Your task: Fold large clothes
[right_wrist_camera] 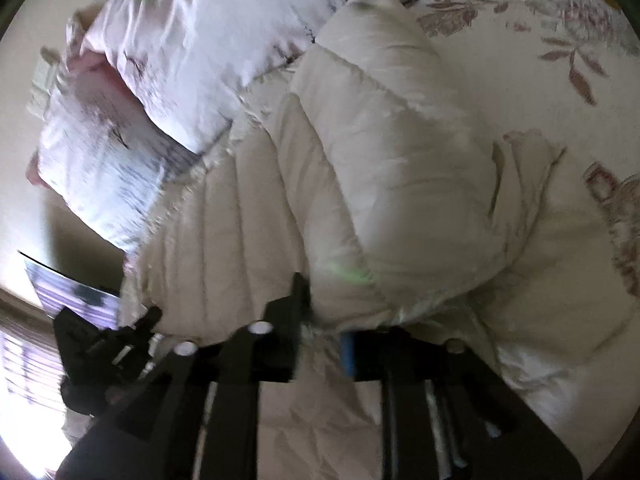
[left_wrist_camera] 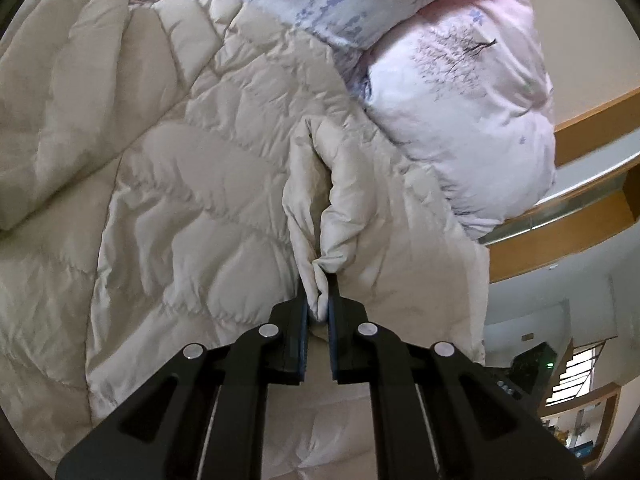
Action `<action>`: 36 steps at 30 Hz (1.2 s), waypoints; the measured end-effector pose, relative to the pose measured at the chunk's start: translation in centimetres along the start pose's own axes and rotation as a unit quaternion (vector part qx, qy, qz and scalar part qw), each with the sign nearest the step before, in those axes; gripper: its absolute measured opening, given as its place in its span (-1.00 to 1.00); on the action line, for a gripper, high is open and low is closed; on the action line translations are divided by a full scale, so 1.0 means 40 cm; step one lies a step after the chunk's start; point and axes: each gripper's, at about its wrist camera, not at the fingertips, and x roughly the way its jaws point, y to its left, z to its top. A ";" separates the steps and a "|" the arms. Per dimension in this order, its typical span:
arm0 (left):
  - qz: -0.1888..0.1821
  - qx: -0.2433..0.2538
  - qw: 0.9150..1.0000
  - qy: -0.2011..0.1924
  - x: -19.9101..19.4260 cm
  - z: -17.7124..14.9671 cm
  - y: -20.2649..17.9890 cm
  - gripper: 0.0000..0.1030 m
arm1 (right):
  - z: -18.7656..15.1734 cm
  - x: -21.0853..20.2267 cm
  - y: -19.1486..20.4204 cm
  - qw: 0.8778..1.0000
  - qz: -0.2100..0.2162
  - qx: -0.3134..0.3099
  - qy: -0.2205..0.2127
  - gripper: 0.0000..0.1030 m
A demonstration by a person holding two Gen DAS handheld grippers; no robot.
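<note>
Pinching a bunched hem of the coat (left_wrist_camera: pixel 224 184), the left gripper (left_wrist_camera: pixel 318 300) has its jaws pressed together on a thick tuck of cream quilted cloth at lower centre of the left wrist view. The coat, a puffy down garment, lies spread across the left and middle of that frame on a flowered bedsheet (right_wrist_camera: pixel 560 60), with a pale printed duvet (left_wrist_camera: pixel 460 112) heaped at upper right, touching the coat's far edge. In the right wrist view the coat fills the centre, one padded part doubled over as a fat roll, the duvet at upper left. The right gripper (right_wrist_camera: pixel 326 328) sits low in that blurred frame with coat cloth bulging between its jaws; whether the pads truly press on the cloth or stand just off it cannot be told. As a judgement, the coat will handle light for its bulk, soft and springy: the filling resists a crease and puffs back, and the smooth shell looks slippery, so a shallow bite may slide out. Hold is best taken at a hem, cuff or stitched seam line, where the padding is thinner and the layers are sewn together, rather than mid-panel where only loose outer cloth would come up. Folding probably needs both grips kept level, so the bulk goes over as one sheet.
</note>
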 end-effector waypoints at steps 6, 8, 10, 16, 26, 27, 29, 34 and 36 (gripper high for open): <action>-0.001 0.002 1.000 0.005 -0.023 -0.006 0.000 -0.72 | -0.048 -0.061 0.143 0.992 -0.017 -0.126 0.016 -0.23; -0.002 0.002 1.000 0.001 -0.042 -0.012 0.002 -0.55 | -0.057 -0.078 0.211 0.984 -0.008 -0.177 -0.002 -0.28; -0.006 0.002 1.000 -0.011 -0.083 -0.025 0.011 -0.42 | -0.057 -0.080 0.271 0.976 -0.009 -0.215 -0.027 -0.28; -0.011 0.000 0.996 -0.092 -0.253 -0.084 0.064 -0.07 | -0.063 0.021 0.463 0.940 -0.046 -0.331 -0.074 -0.35; 0.074 -0.065 0.972 -0.213 -0.498 -0.172 0.257 -0.03 | -0.122 0.310 0.570 0.911 -0.114 -0.394 0.047 -0.40; 0.076 -0.088 0.969 -0.220 -0.516 -0.175 0.294 -0.03 | -0.131 0.321 0.573 0.905 -0.123 -0.406 0.040 -0.40; 0.076 -0.127 0.962 -0.231 -0.545 -0.185 0.349 -0.03 | -0.129 0.306 0.581 0.905 -0.120 -0.405 0.041 -0.39; 0.075 -0.189 0.943 -0.262 -0.598 -0.195 0.435 -0.03 | -0.088 0.190 0.543 0.943 -0.039 -0.327 0.050 0.16; 0.069 -0.216 0.935 -0.275 -0.613 -0.194 0.465 -0.03 | -0.082 0.153 0.533 0.946 -0.029 -0.319 0.042 0.22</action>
